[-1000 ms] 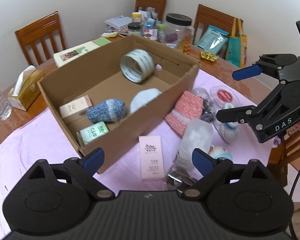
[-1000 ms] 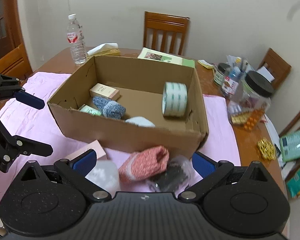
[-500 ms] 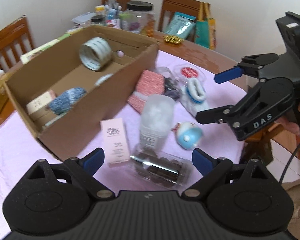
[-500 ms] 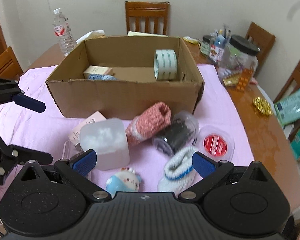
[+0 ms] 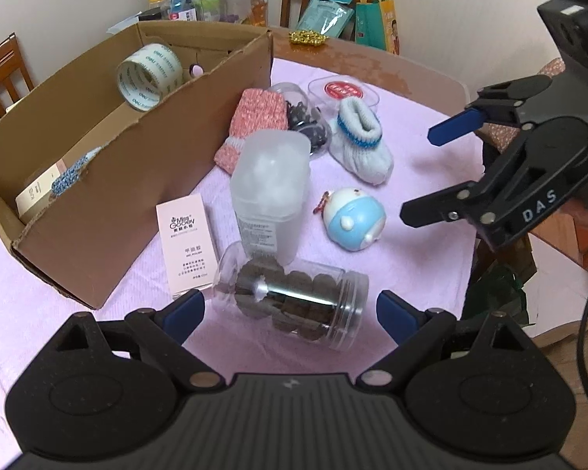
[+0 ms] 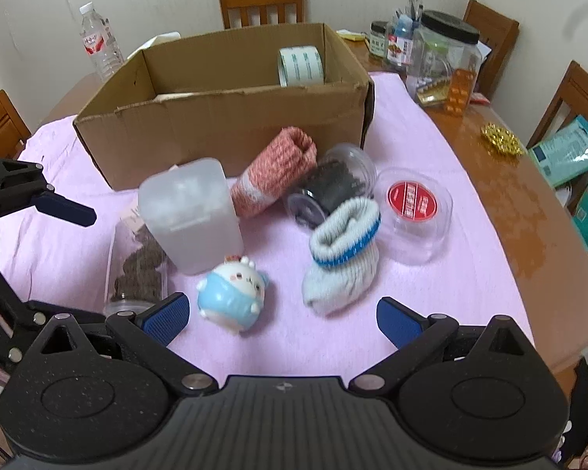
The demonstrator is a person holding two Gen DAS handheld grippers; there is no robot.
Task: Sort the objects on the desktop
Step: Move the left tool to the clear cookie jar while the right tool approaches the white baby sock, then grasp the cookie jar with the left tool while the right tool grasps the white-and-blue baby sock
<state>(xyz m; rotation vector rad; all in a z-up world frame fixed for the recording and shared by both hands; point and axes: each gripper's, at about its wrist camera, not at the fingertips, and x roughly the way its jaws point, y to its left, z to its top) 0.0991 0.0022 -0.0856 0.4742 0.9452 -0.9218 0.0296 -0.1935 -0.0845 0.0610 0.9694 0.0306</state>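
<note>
The clear jar of dark biscuits (image 5: pixel 294 305) lies on its side on the pink cloth (image 5: pixel 411 258), just in front of the cardboard box (image 5: pixel 145 211) and touching the frosted tub (image 5: pixel 270 192). My left gripper (image 5: pixel 290 309) hangs over the jar, jaws spread wide, nothing pinched. Judgement: take the jar across its round body, not lengthwise, and close slowly, since it may roll. My right gripper (image 6: pixel 280 315) is likewise spread and empty, above the blue-and-white toy (image 6: pixel 231 297), further out from the box; the white sock (image 6: pixel 343 258) lies just beside the toy
</note>
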